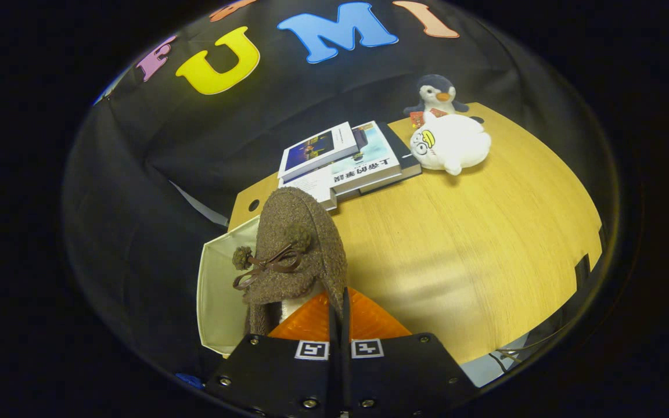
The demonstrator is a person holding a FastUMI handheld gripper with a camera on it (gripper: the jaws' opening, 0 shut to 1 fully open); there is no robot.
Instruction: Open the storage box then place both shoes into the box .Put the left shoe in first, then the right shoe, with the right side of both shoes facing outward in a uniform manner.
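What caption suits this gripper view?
Fingers shut on a brown shoe, held over the box beside the table.

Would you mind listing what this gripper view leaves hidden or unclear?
- Storage box: the brown shoe and gripper hide its inside and right half.
- Second shoe: whereabouts unknown.
- Shoe's heel: hidden behind the fingers, which are closed on its edge.
- Red item by the penguin toy: too small to identify.

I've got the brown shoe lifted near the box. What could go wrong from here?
The hand-held gripper pinches only the brown fuzzy shoe's collar edge, so it may slip or swing. The shoe hangs over the table's edge beside the cream storage box; releasing now might miss the opening. Its loose bow could snag.
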